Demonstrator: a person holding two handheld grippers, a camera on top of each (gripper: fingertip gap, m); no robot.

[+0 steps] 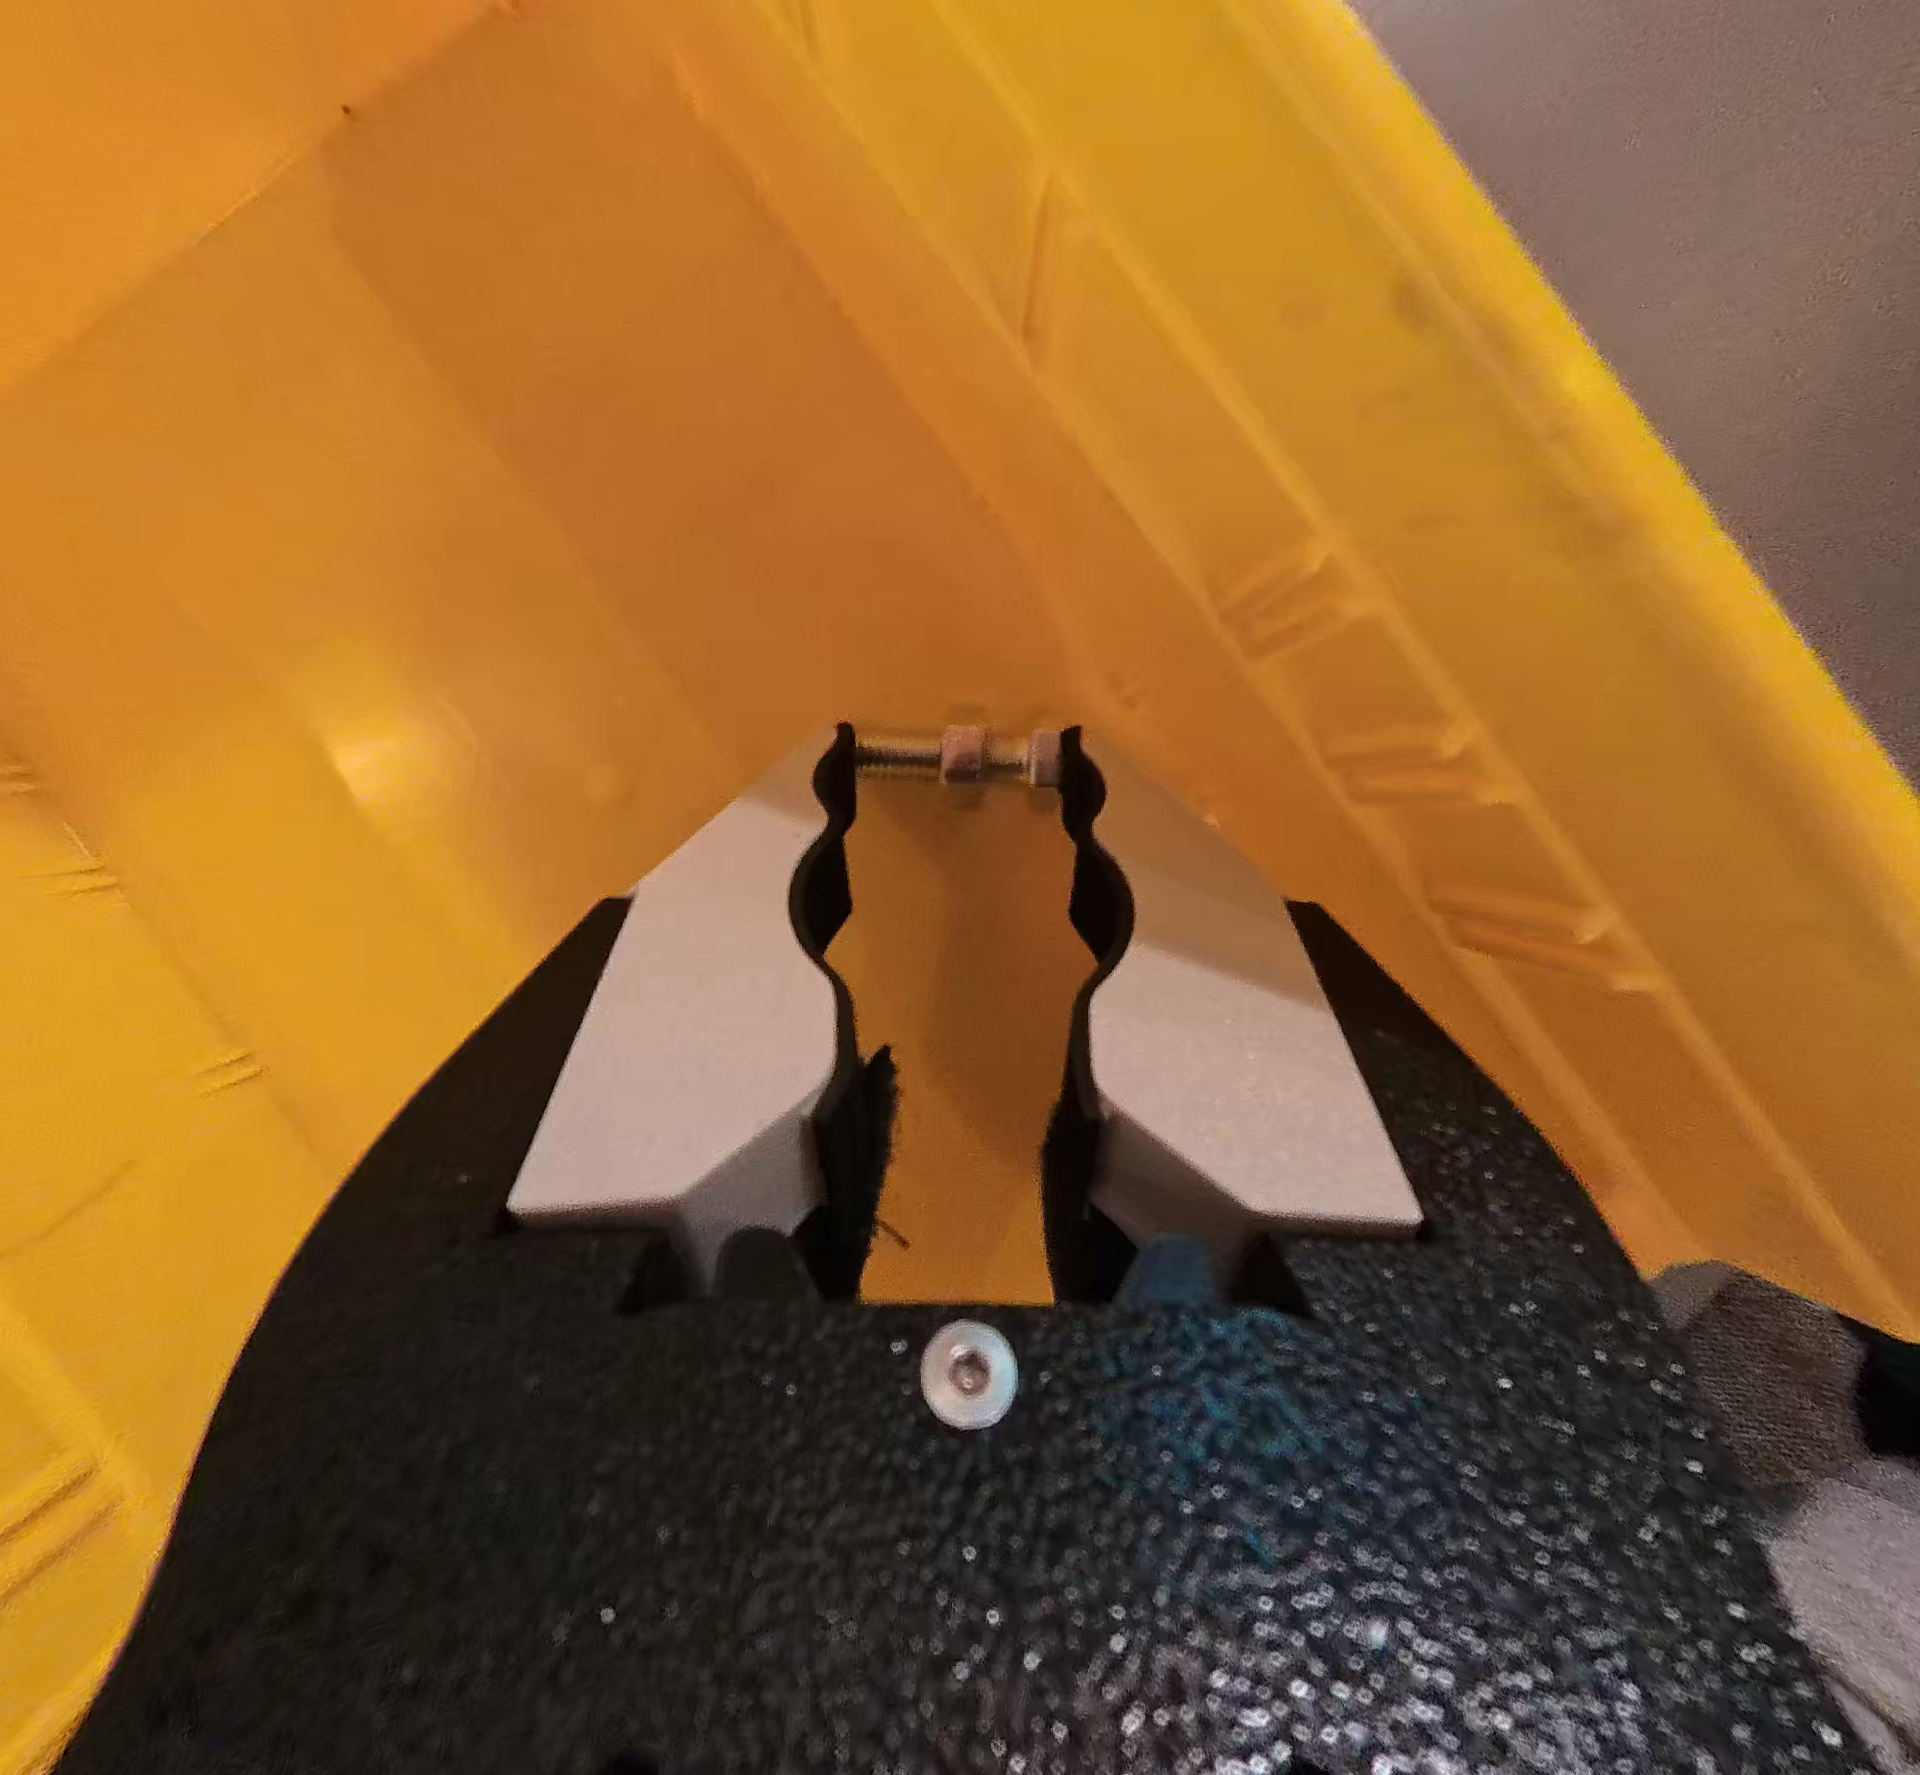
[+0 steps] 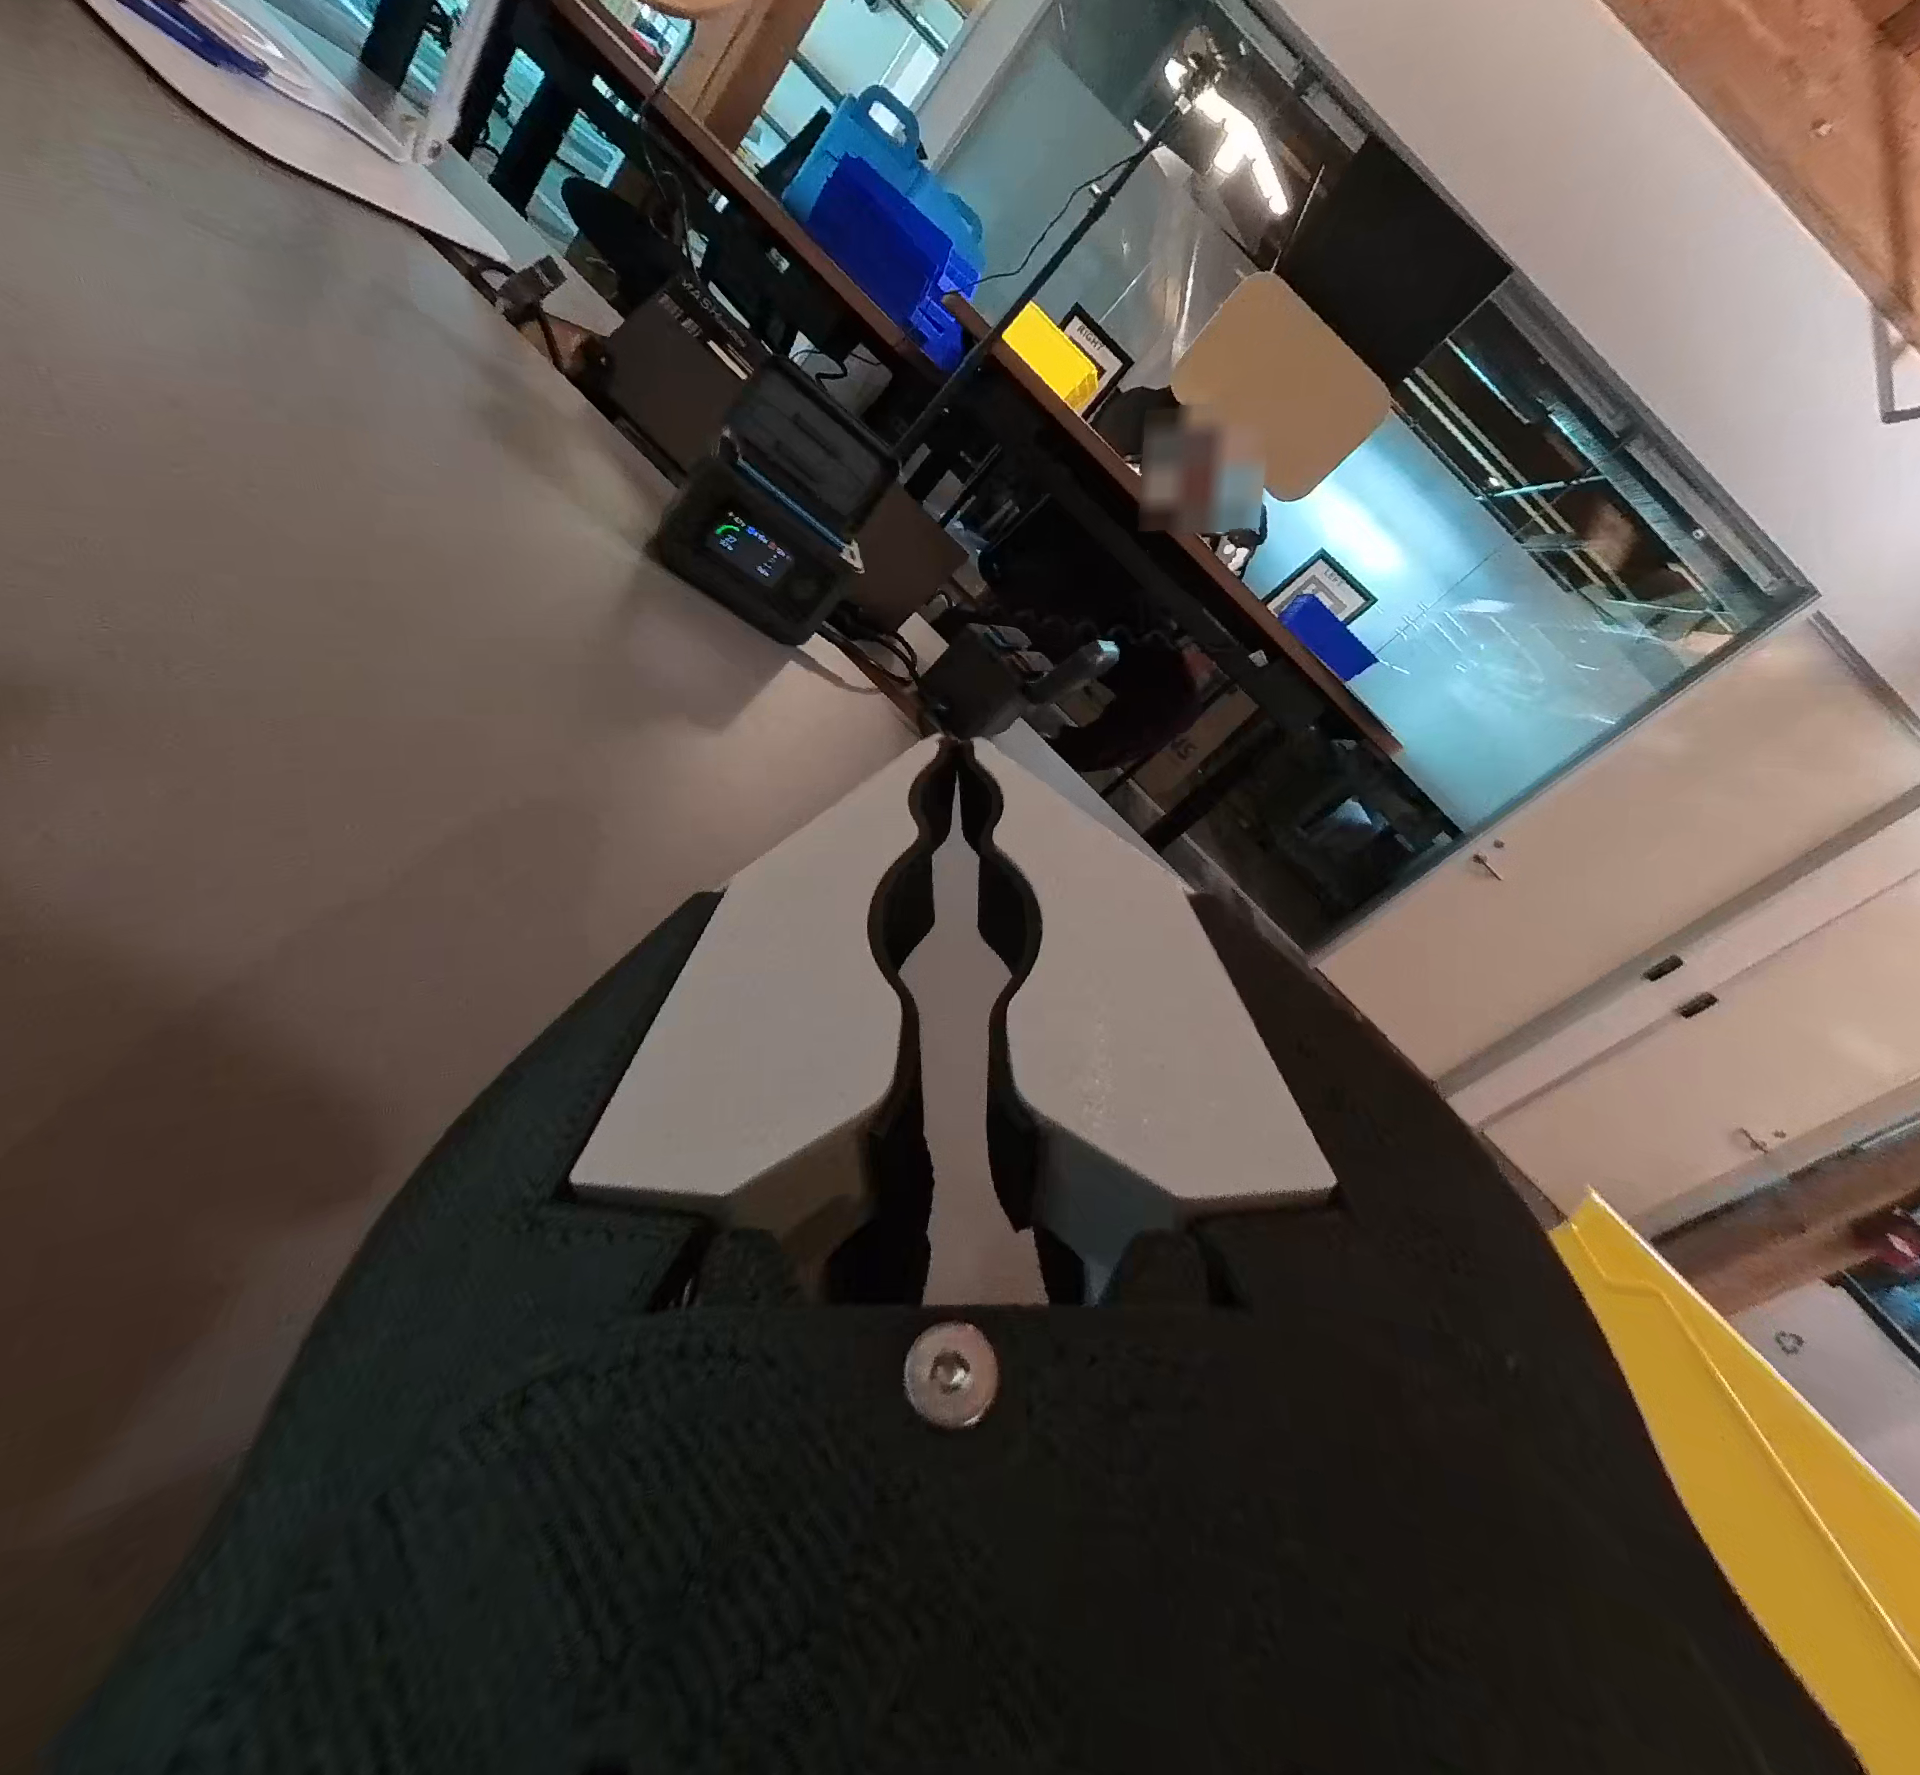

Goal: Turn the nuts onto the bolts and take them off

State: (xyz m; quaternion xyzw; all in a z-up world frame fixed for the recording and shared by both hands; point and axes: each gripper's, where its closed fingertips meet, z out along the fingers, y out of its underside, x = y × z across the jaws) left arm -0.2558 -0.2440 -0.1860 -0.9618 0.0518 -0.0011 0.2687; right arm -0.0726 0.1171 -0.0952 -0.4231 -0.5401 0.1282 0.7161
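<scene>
Yellow plastic fills almost the whole left wrist view: it is the inside of a yellow bin (image 1: 520,437), seen close, with its ribbed wall running down to the right. Between the tips of the left gripper (image 1: 958,761) a bolt (image 1: 902,755) is held lengthwise, its threaded end against one tip and its head end against the other. The jaws are clamped on it. A nut (image 1: 963,757) is seen on the thread near the middle, and a second hexagonal piece (image 1: 1045,755) sits at the right tip; whether this is the bolt head or another nut cannot be told. Nothing else is seen in the bin.

At the right gripper (image 2: 954,757) the jaws are closed together at the tips, with nothing seen between them. Behind it a grey bench (image 2: 260,530) is seen, with a small black device (image 2: 753,551) with a lit screen at its edge. Farther off, blue bins (image 2: 883,219) are stacked on another table. A yellow bin edge (image 2: 1766,1476) is seen at the lower right.
</scene>
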